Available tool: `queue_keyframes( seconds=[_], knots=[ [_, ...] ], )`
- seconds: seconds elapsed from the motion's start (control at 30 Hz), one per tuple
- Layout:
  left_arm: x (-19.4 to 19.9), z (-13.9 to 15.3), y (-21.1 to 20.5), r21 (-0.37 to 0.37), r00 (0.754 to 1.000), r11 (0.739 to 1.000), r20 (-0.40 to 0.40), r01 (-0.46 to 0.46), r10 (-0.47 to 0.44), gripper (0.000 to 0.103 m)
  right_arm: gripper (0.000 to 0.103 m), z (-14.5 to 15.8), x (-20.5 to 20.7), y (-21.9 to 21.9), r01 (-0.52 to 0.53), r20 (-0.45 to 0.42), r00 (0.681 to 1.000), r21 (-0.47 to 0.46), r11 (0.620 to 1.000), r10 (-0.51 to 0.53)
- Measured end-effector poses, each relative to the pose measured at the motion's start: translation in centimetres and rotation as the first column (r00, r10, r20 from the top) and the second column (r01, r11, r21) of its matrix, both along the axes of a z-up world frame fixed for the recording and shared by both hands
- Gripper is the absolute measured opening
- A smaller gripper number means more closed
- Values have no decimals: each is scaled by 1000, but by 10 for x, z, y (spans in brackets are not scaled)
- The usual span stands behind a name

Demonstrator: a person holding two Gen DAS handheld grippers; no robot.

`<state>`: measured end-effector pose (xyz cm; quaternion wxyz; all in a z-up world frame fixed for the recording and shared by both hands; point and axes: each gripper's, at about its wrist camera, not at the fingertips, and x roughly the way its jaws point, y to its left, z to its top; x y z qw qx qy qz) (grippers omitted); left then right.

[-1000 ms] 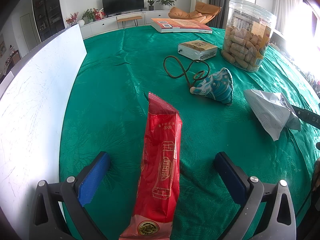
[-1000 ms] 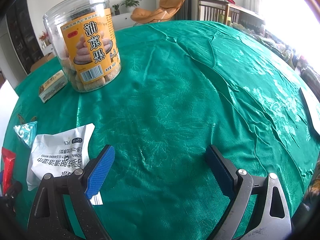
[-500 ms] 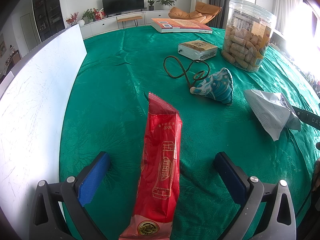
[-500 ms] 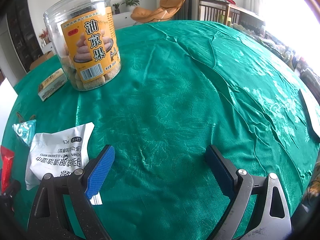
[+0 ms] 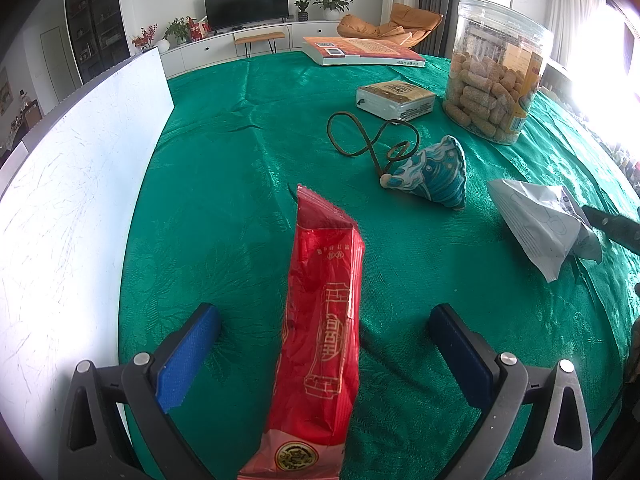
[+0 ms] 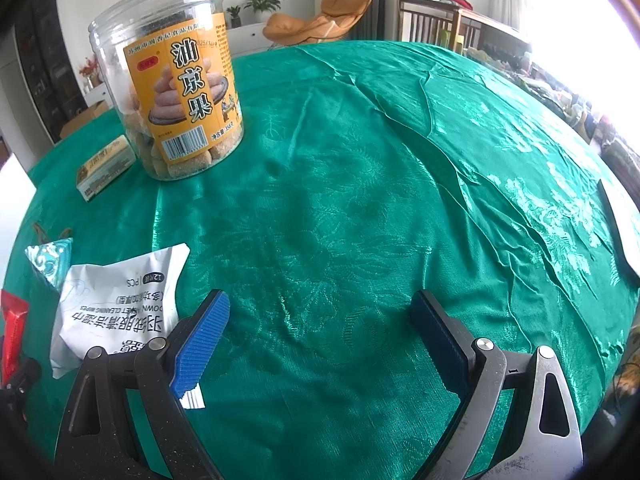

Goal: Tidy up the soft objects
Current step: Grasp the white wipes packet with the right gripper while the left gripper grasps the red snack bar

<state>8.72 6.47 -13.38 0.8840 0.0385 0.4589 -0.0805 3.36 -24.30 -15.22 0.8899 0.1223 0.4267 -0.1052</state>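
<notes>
You are holding the left gripper (image 5: pixel 324 344) with its jaws wide apart around the red snack packet (image 5: pixel 322 332), which is lying on the green tablecloth (image 5: pixel 224 184). Its long axis is running straight away from you, crimped end pointing up the table, while the near end is cut off by the frame. Your right gripper (image 6: pixel 320 324) is also gaping over bare cloth, its left finger (image 6: pixel 202 332) covering a corner of the white wipes packet (image 6: pixel 120 300), whose print is reading upside down.

right gripper (image 6: pixel 320 316) open over green cloth (image 6: pixel 380 184); white packet (image 6: pixel 120 304) beside
</notes>
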Motion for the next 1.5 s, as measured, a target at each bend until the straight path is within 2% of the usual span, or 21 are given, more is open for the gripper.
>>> queue_keyframes(
  seconds=[0.1, 0.27, 0.3, 0.4, 0.5, 0.6, 0.67, 0.73, 0.83, 0.93, 1.0, 1.03, 1.1, 1.17, 1.2, 1.23, 1.3, 1.33, 1.4, 1.43, 1.5],
  knots=[
    [0, 0, 0, 0, 1000, 1000, 0, 0, 0, 103, 93, 10, -9, -5, -106, 113, 990, 162, 981, 88],
    [0, 0, 0, 0, 1000, 1000, 1, 0, 0, 103, 93, 33, -22, 39, -394, 226, 904, 107, 913, 364],
    [0, 0, 0, 0, 1000, 1000, 1, 0, 0, 103, 92, 33, -23, 45, -445, 214, 883, 99, 890, 418],
    [0, 0, 0, 1, 1000, 1000, 1, 0, 0, 103, 92, 21, -20, 60, -495, 87, 866, 17, 869, 492],
    [0, 0, 0, 2, 1000, 1000, 1, 0, 0, 103, 92, 14, -25, 50, -514, 1, 855, -124, 848, 519],
    [0, 1, 1, 5, 1000, 1000, -8, 5, -5, 103, 92, 13, 7, -15, -338, -69, 941, -213, 917, 331],
    [6, 3, 0, 10, 997, 1000, -68, 24, -24, 103, 90, 20, 32, -80, -242, -67, 970, -136, 961, 235],
    [8, 8, 0, -26, 990, 998, -134, 50, -53, 102, 92, 39, 38, -139, -207, 0, 978, -42, 977, 207],
    [6, 30, 9, -154, 980, 987, -182, 50, -78, 102, 92, 68, 33, -213, -251, 81, 967, 149, 956, 241],
    [1, 54, 11, -212, 971, 974, -204, 80, -124, 102, 92, 85, 23, -263, -298, 44, 954, 212, 931, 296],
    [-4, 68, 12, -198, 969, 974, -197, 110, -150, 102, 92, 90, 14, -257, -470, -38, 879, 91, 878, 475],
    [-7, 74, 14, -190, 969, 975, -195, 116, -153, 102, 92, 87, 6, -249, -563, -126, 821, -17, 827, 556],
    [-10, 79, 22, -244, 967, 965, -207, 97, -150, 103, 92, 68, -12, -231, -712, -319, 698, -218, 668, 641],
    [-10, 73, 27, -271, 959, 961, -255, 55, -127, 103, 92, 45, -31, -227, -792, -440, 609, -306, 528, 659],
    [-8, 68, 24, -259, 955, 965, -273, 43, -116, 103, 92, 35, -35, -232, -809, -473, 588, -324, 491, 656],
    [-7, 62, 19, -238, 954, 970, -279, 44, -111, 103, 92, 25, -33, -239, -808, -494, 588, -337, 482, 640],
    [-4, 46, 5, -183, 950, 981, -290, 66, -118, 103, 92, 11, -22, -261, -787, -512, 611, -314, 531, 603],
    [-3, 38, -1, -141, 947, 987, -300, 73, -113, 103, 90, 13, -15, -279, -770, -492, 623, -250, 587, 608],
    [-1, 23, -14, 8, 952, 998, -301, 70, -64, 102, 79, 22, 3, -309, -683, -451, 690, -148, 715, 566],
    [-1, 20, -16, 44, 954, 997, -295, 64, -48, 100, 53, 28, 7, -330, -623, -427, 734, -112, 774, 528],
    [-3, 16, -16, 59, 959, 997, -283, 50, -32, 86, 53, 42, 9, -367, -522, -357, 805, -46, 852, 474]
  ],
)
